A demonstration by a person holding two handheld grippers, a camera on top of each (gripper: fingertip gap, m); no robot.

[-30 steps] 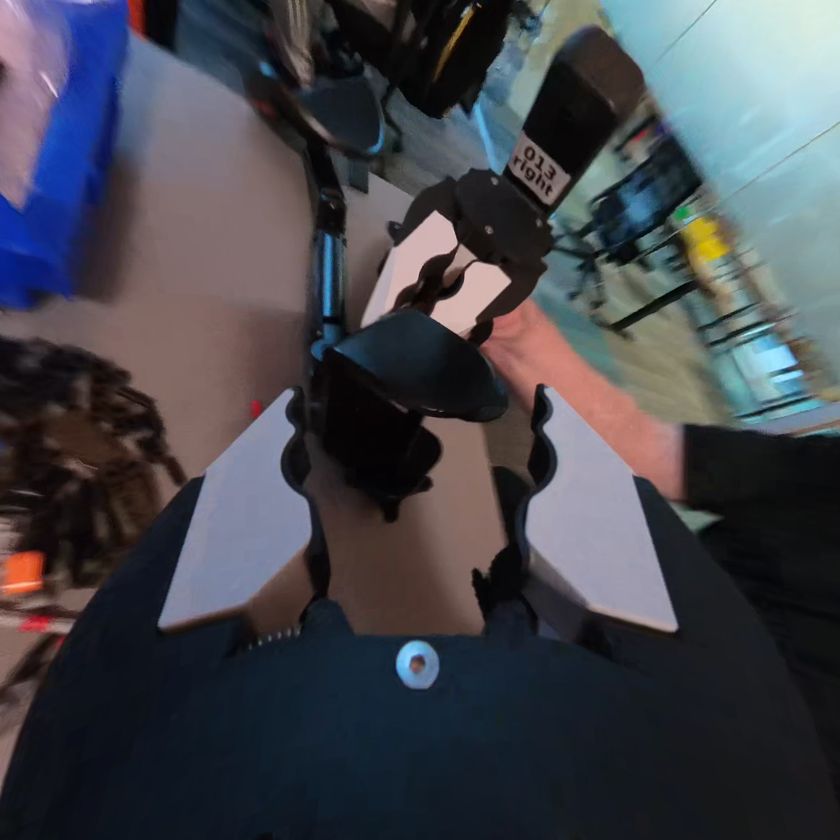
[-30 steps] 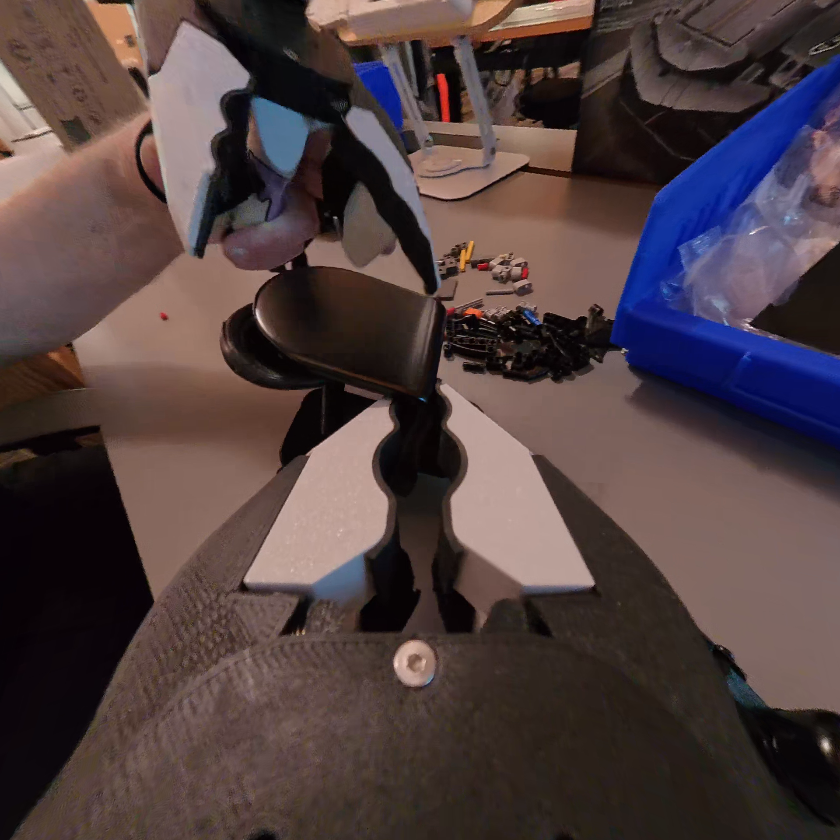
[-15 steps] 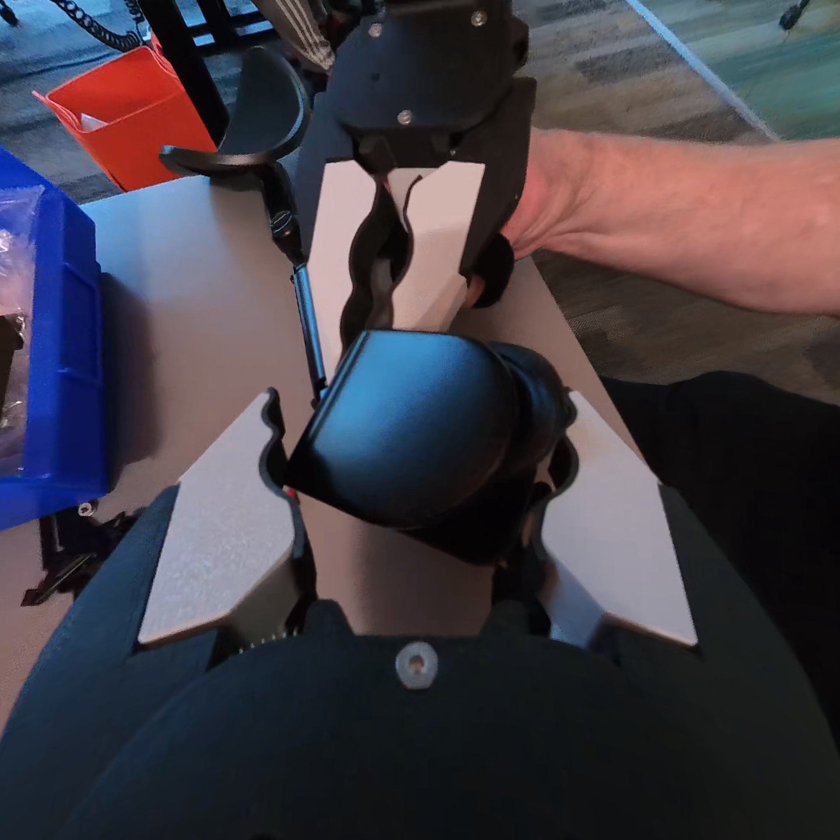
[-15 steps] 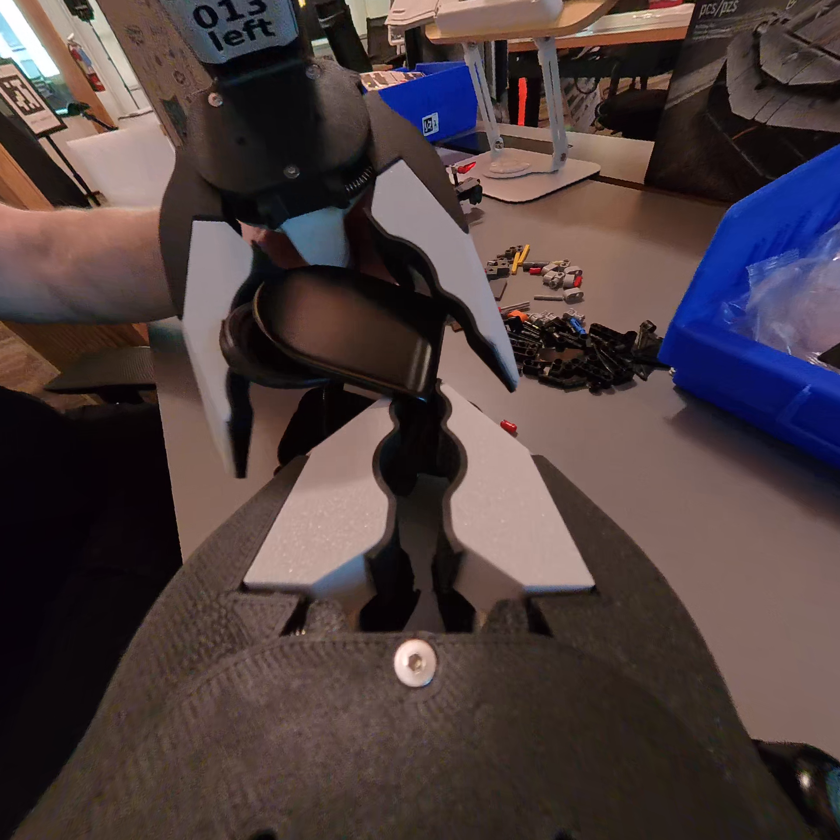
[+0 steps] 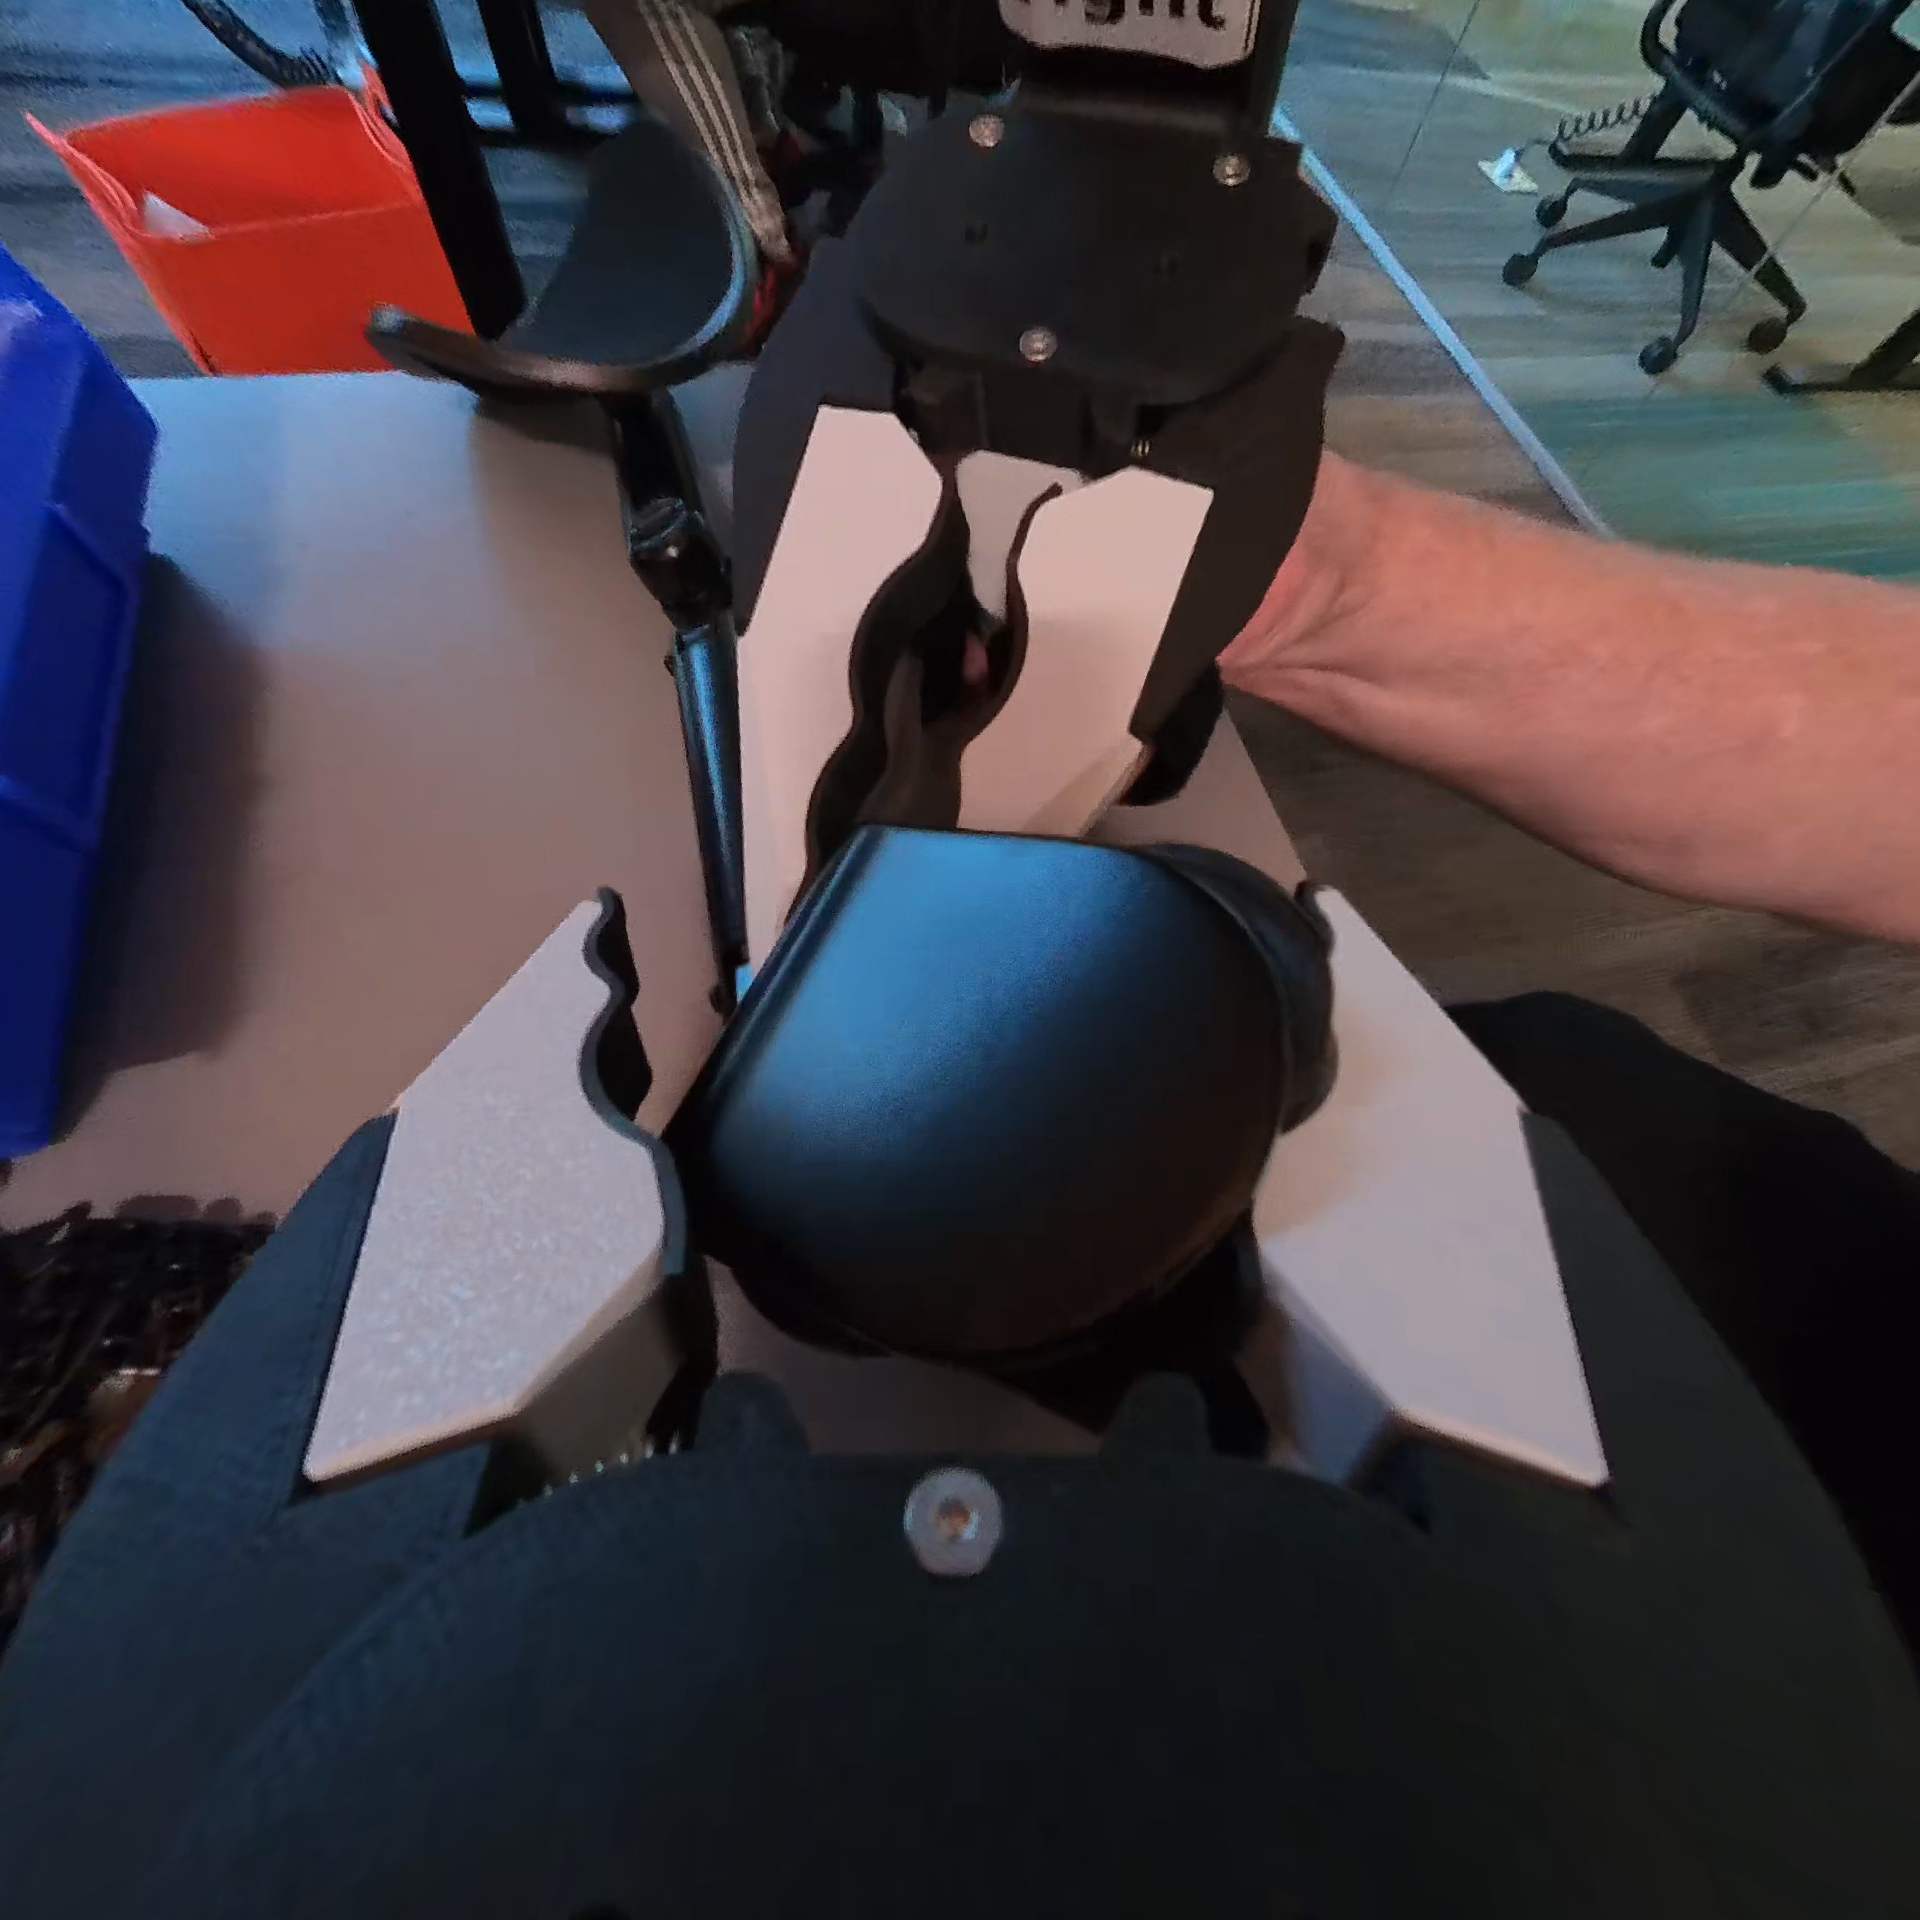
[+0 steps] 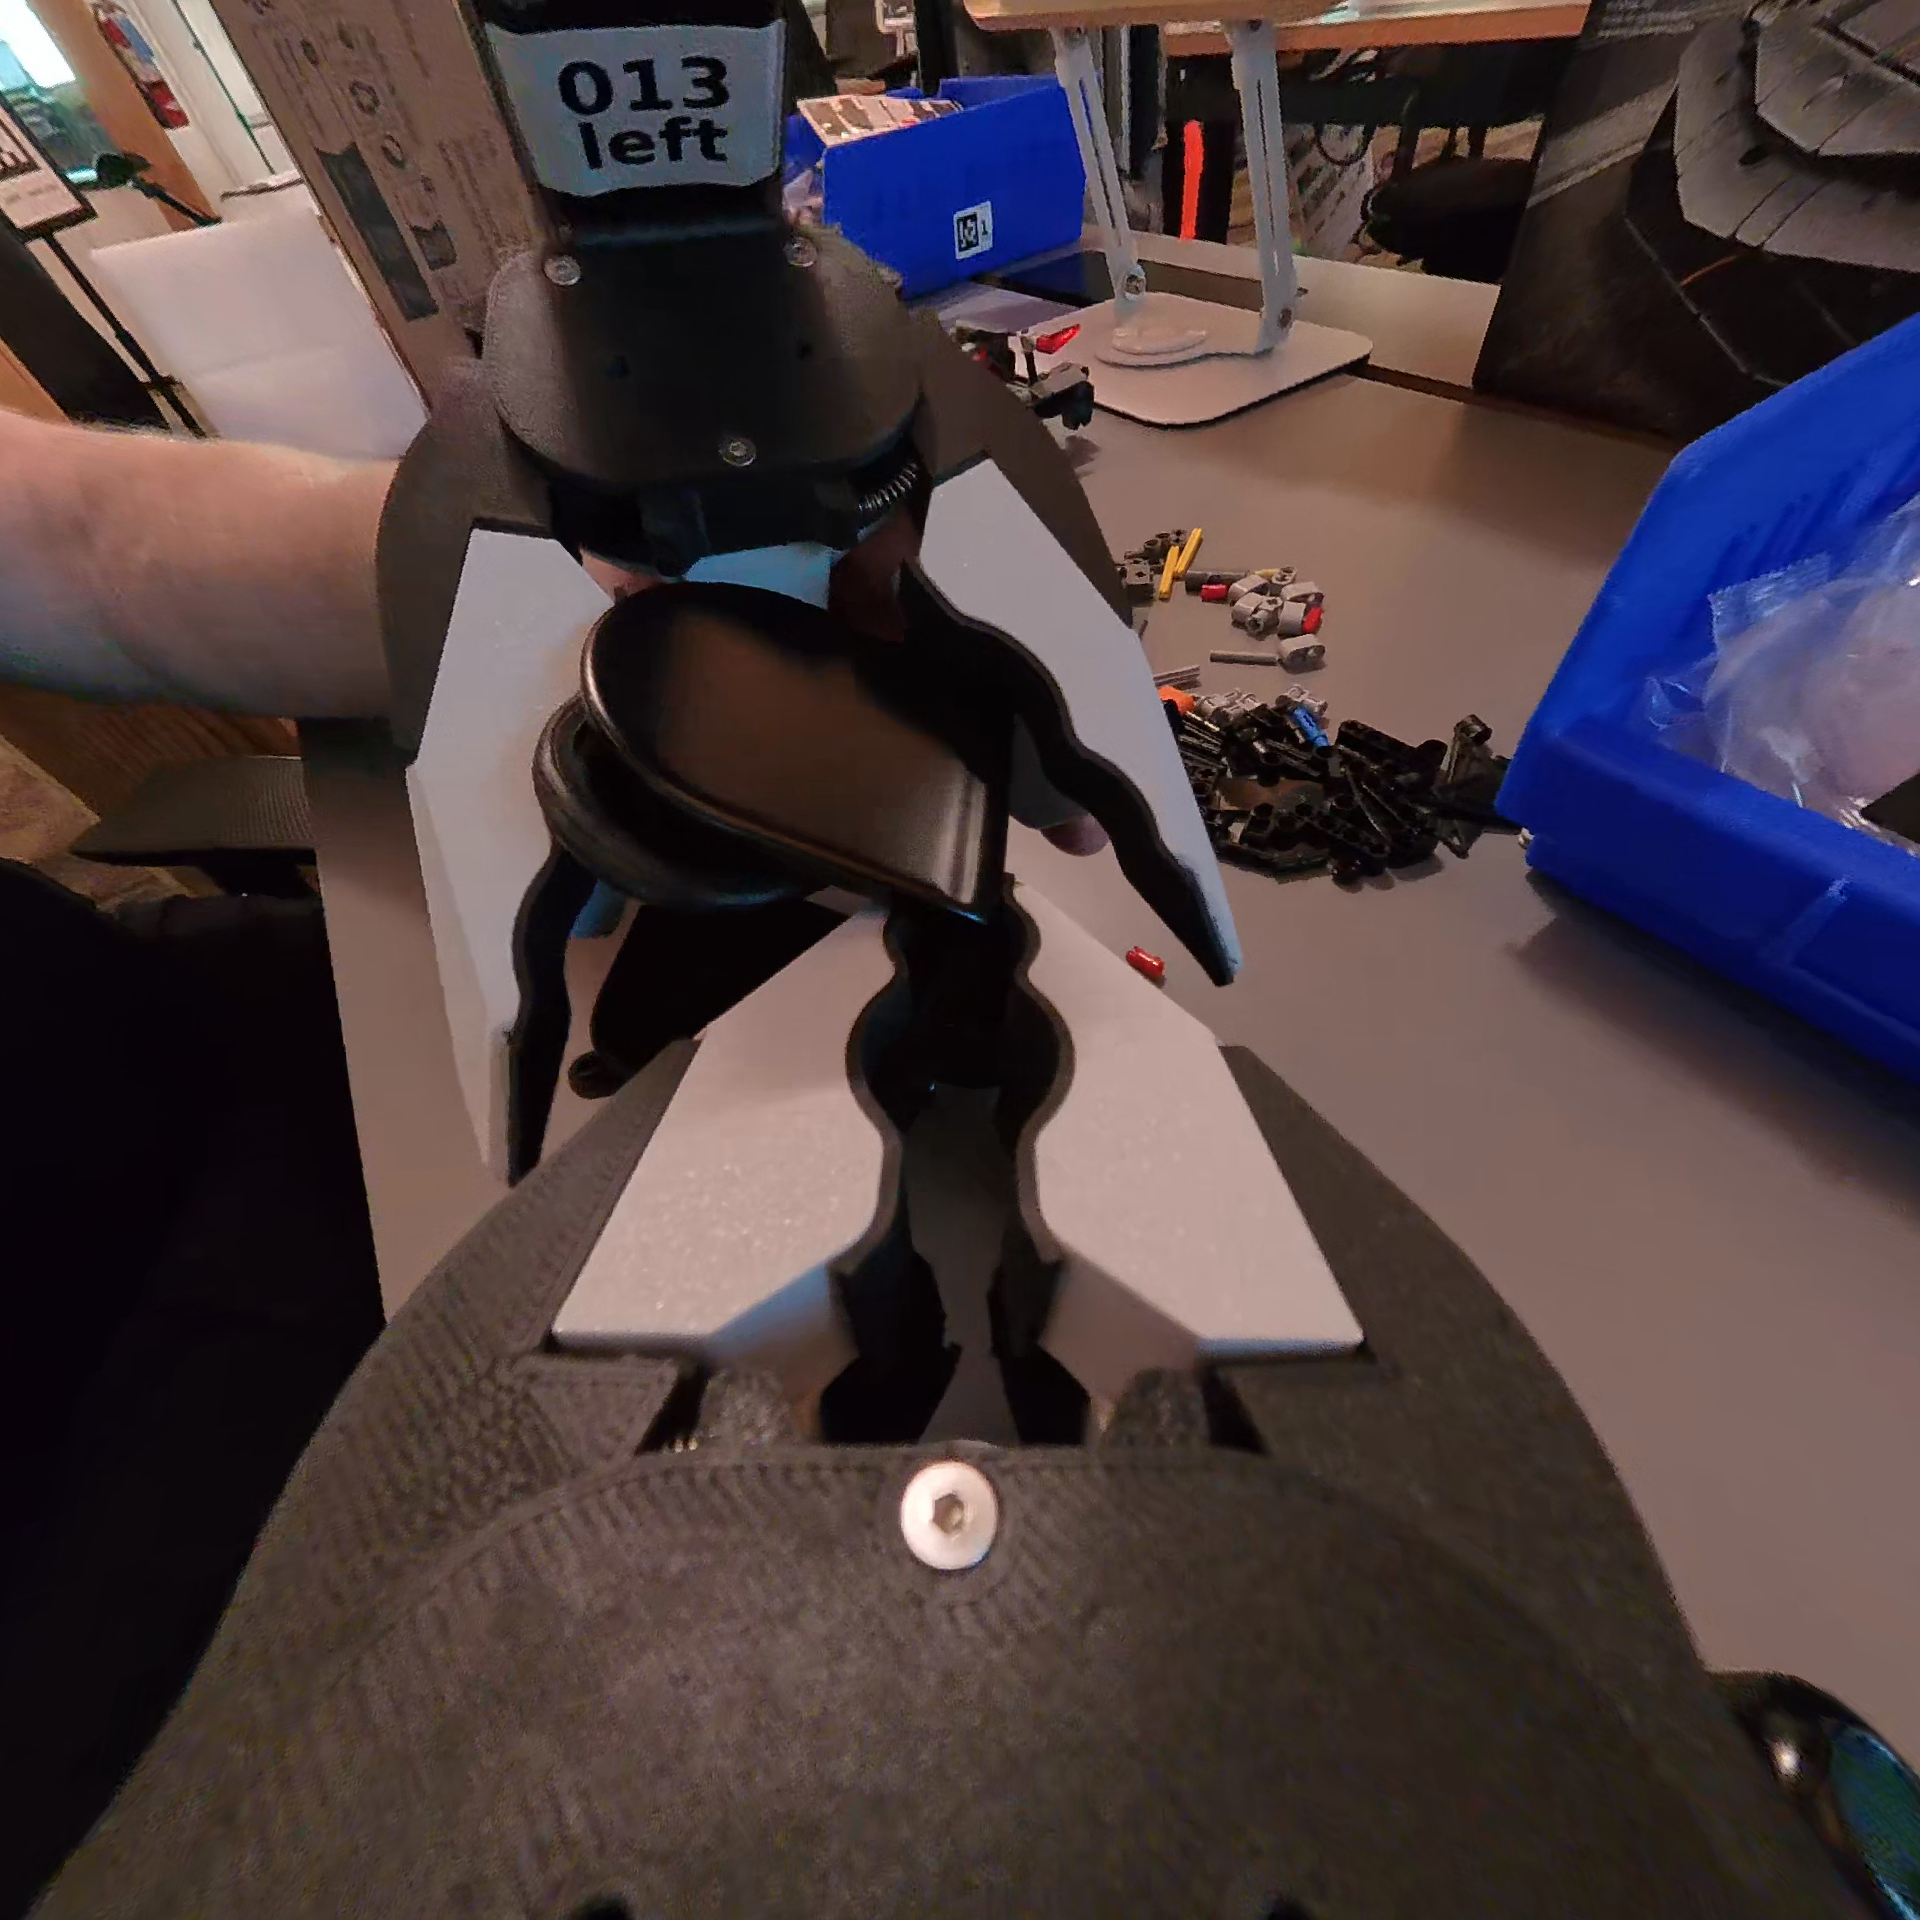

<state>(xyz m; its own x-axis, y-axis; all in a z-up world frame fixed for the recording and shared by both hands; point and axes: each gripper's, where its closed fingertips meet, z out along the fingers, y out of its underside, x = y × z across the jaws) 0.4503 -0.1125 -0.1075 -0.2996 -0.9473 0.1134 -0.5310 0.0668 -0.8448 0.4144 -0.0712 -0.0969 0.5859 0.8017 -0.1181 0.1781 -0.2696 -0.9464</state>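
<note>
A glossy black curved plate (image 5: 987, 1091) sits on a black stem over a thick black ring, by the grey table's (image 5: 416, 675) near edge. My left gripper (image 5: 961, 914) is open, its white fingers on either side of the plate and close to its edges. In the right wrist view the plate (image 6: 810, 758) lies between the left gripper's spread fingers (image 6: 468, 831). My right gripper (image 6: 961, 935) is shut on the black stem (image 6: 956, 997) just under the plate. It also shows in the left wrist view (image 5: 935, 821), facing me. The stem's base is hidden.
A blue bin (image 6: 1714, 779) holding clear bags stands at the right. A pile of small black and grey building pieces (image 6: 1340, 769) and a loose red piece (image 6: 1143, 961) lie on the table. A white stand (image 6: 1195, 353) is behind. An orange bin (image 5: 270, 218) and a chair armrest (image 5: 623, 291) lie beyond the table edge.
My left gripper has come down from above the plate and its open fingers now straddle it. My right gripper has stayed shut on the stem.
</note>
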